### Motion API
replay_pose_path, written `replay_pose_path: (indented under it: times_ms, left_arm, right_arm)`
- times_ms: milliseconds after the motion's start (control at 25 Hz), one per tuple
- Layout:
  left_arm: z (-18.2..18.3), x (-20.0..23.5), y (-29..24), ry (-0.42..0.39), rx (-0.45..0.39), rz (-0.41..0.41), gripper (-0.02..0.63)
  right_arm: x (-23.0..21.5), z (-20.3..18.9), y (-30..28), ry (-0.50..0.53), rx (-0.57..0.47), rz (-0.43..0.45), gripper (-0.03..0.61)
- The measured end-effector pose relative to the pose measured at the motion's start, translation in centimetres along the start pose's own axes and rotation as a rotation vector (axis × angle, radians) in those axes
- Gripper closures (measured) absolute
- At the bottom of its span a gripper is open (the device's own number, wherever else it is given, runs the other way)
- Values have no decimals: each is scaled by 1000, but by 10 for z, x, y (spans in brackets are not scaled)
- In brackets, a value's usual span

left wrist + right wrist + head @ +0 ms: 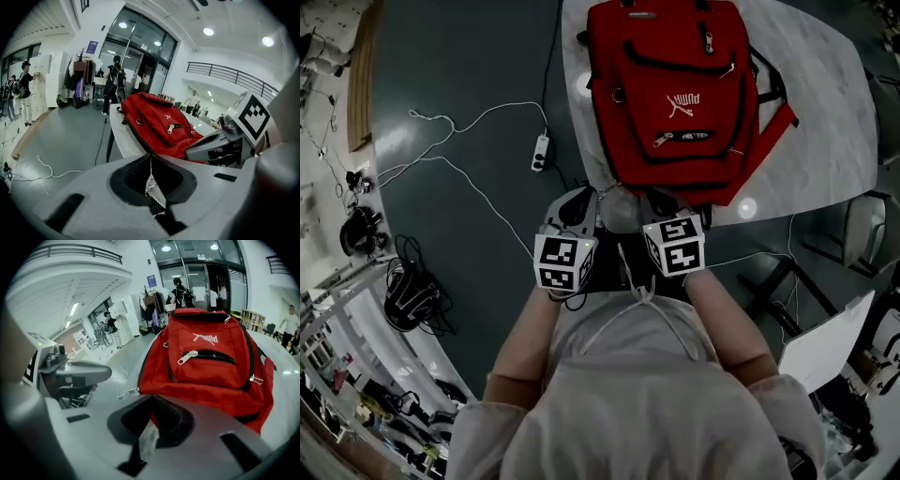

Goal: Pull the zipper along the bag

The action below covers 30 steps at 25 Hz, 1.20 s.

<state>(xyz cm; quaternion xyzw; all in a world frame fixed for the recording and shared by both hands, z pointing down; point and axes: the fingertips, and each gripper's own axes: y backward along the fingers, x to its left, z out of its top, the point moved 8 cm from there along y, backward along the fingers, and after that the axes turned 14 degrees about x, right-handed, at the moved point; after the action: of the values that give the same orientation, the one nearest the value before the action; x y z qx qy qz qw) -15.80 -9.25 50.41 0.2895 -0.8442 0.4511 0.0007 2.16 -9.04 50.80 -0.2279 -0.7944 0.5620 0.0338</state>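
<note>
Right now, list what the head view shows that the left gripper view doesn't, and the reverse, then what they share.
Only the head view: a power strip on the floor and the person's arms. Only the left gripper view: people by glass doors and a balcony railing. Both: the red backpack lying on the white table, and a white cable on the floor.

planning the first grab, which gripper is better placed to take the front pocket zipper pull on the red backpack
Probably right. The right gripper faces the red backpack squarely, the silver zipper pull just above its shut jaws. The left gripper, also shut, sits off the backpack's corner and sees it obliquely.
</note>
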Motion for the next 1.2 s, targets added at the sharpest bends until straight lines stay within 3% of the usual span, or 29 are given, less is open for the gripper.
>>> replay_pose_path:
  times_ms: [280, 400, 520, 1000, 1200]
  left_arm:
    - [-18, -9, -30, -116, 115, 0, 590]
    - [-21, -12, -39, -141, 160, -6, 496]
    - [-25, -17, -49, -165, 217, -18, 480]
    - [-16, -24, -72, -229, 315, 2, 482]
    - [-14, -27, -75, -251, 341, 27, 539]
  right_arm:
    - [-16, -2, -31, -12, 64, 51, 551]
    - [-18, 1, -40, 19, 108, 61, 551]
    - [-21, 5, -43, 32, 162, 94, 551]
    - [-22, 12, -45, 77, 227, 120, 551]
    - [-24, 11, -45, 48, 219, 137, 551]
